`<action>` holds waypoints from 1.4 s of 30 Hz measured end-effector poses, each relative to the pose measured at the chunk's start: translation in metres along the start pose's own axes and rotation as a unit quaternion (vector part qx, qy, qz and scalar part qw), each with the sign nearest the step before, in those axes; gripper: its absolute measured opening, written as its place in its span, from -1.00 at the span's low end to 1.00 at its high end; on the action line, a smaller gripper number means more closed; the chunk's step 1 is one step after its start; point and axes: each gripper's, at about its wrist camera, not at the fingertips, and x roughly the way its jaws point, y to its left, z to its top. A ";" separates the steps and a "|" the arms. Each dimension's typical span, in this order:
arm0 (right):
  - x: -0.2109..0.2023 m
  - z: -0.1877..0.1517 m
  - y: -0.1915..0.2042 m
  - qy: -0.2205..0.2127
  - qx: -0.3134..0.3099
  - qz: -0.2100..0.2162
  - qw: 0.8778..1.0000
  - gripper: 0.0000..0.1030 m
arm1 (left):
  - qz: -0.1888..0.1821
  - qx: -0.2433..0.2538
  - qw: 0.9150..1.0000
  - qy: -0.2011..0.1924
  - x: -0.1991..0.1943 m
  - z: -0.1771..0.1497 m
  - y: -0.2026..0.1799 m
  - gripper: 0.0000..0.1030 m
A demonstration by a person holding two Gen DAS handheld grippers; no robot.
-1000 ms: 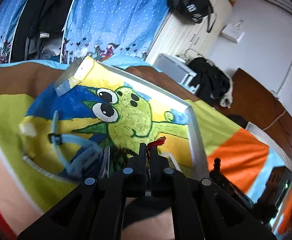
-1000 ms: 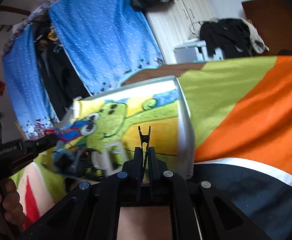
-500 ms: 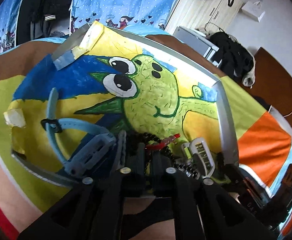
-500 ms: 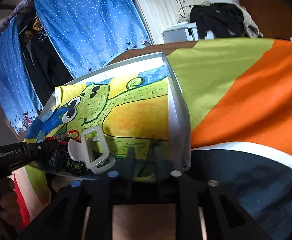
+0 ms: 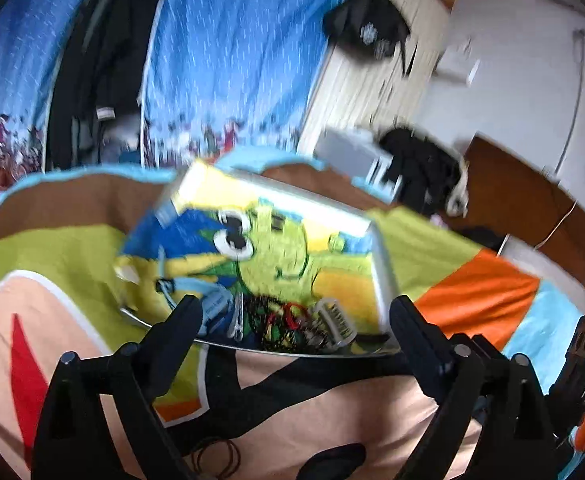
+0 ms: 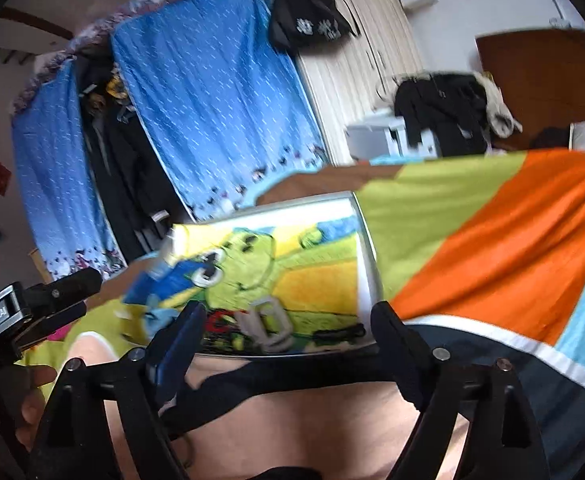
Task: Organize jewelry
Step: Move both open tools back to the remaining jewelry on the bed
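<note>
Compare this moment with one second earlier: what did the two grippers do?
Both let go. The left gripper opened, leaving the red bracelet in the tray; the right gripper opened, leaving the black clip there. Both backed off. The tray stayed put.

Left gripper (image 5: 294,314) and right gripper (image 6: 286,320) both hang spread wide, holding nothing.

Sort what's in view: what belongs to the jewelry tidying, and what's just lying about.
Job: cartoon-lined tray, red bracelet, black bead string, white hair claw, blue watch strap, black clip.
Lying about: black bag, dark clothes pile, bedspread.
</note>
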 end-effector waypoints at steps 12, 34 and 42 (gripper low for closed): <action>-0.103 -0.006 0.048 -0.073 -0.049 0.032 0.996 1.00 | 0.058 0.047 0.994 -0.076 -0.123 -0.030 -0.002 0.90; -0.189 -0.117 0.069 -0.020 -0.104 -0.001 0.994 1.00 | 0.074 0.071 0.994 -0.031 -0.212 -0.171 0.011 0.90; -0.175 -0.138 0.061 0.052 -0.081 -0.002 0.995 1.00 | 0.074 0.111 0.989 0.067 -0.183 -0.206 0.015 0.90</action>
